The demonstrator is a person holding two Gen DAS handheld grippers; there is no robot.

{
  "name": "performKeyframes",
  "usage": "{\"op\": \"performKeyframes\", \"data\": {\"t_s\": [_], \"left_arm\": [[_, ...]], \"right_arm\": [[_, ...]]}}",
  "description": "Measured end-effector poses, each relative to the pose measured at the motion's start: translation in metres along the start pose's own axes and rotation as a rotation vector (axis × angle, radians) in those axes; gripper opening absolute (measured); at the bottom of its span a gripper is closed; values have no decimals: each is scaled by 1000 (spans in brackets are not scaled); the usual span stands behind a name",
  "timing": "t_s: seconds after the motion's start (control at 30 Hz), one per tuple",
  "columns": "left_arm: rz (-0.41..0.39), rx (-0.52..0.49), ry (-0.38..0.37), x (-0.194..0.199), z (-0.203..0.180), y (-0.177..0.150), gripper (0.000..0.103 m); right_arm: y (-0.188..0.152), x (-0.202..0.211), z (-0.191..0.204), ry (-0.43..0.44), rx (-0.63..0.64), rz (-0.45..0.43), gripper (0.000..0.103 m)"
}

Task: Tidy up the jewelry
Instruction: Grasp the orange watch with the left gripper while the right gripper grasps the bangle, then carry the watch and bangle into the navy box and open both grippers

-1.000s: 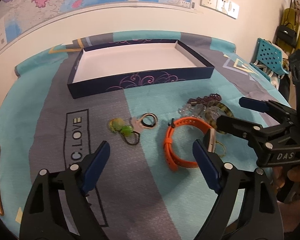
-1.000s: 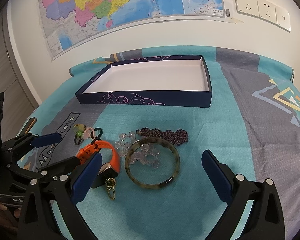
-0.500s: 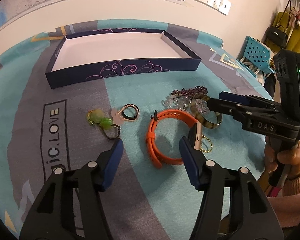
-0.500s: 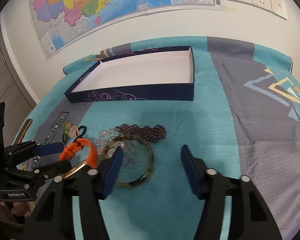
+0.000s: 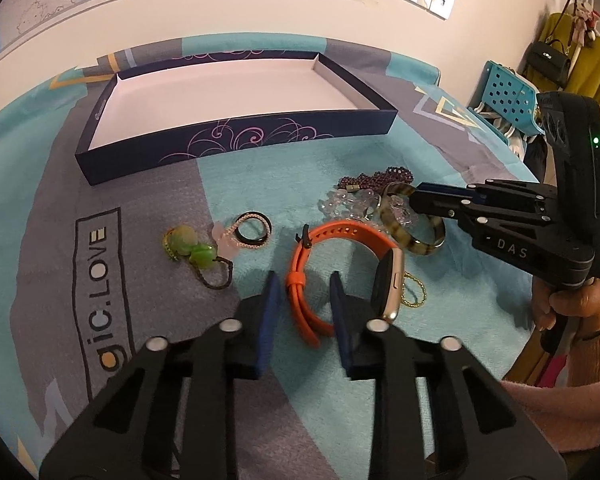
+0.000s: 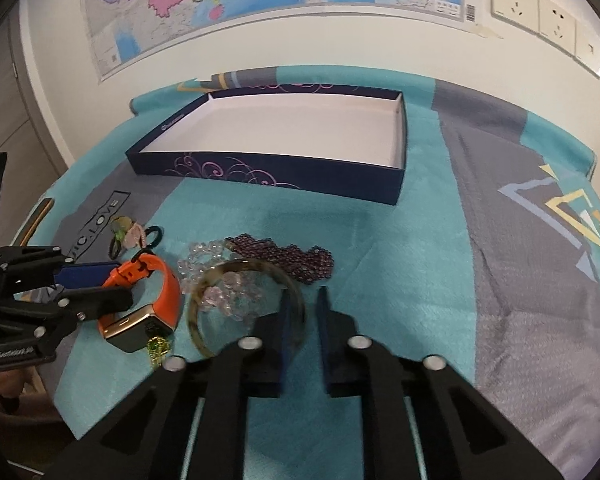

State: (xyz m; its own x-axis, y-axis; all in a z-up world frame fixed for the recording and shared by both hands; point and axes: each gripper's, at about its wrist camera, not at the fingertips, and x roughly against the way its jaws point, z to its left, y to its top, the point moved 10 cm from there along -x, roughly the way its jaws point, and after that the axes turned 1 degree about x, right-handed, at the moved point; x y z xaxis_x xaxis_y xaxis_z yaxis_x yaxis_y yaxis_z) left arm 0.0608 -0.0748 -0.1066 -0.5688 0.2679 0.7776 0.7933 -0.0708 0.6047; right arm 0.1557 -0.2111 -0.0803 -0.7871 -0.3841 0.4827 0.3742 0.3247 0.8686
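Observation:
An orange watch band [image 5: 340,230] with a gold case lies on the teal cloth. My left gripper [image 5: 304,280] straddles its doubled strap end; its jaws are closing, and cloth still shows between pads and strap. The right wrist view shows that same left gripper [image 6: 124,285] at the band [image 6: 170,280]. Beside it lies a mottled brown bangle [image 6: 236,270] over clear beads [image 6: 204,264]. My right gripper [image 6: 304,294] has its jaws closing tight on the bangle's near rim. From the left wrist view, the right gripper [image 5: 414,196] meets the bangle [image 5: 408,240]. The navy box [image 5: 236,144] behind holds nothing.
Purple beads [image 5: 380,178], a green charm [image 5: 188,244], a black ring [image 5: 254,232] and a thin gold chain [image 5: 414,292] lie around the watch. A person's hand [image 5: 576,304] holds the right gripper. A blue crate [image 5: 508,96] stands past the table's right side.
Both grippers went from wide open to narrow. The left jaws drew in around the orange strap. The right jaws drew in onto the bangle's rim.

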Motion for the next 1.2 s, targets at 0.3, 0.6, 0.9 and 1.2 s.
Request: {"op": "performKeyframes", "data": {"t_s": [0.3,0.6,0.9,1.2], "left_arm": [[-2,-18,21,1,5,4,11],[-54,-29,19,17,14,24,11],[-132,-38,45,33,38,69,12],[-163,-5,78,16,77,129,12]], "right_arm": [[4,8,-2,62,-63,-23,5],[24,24,0,104,-82,-71,5],[68,18,-10,90,-73,-117,5],[135,-24,-31,58,-91,-125,5]]}}
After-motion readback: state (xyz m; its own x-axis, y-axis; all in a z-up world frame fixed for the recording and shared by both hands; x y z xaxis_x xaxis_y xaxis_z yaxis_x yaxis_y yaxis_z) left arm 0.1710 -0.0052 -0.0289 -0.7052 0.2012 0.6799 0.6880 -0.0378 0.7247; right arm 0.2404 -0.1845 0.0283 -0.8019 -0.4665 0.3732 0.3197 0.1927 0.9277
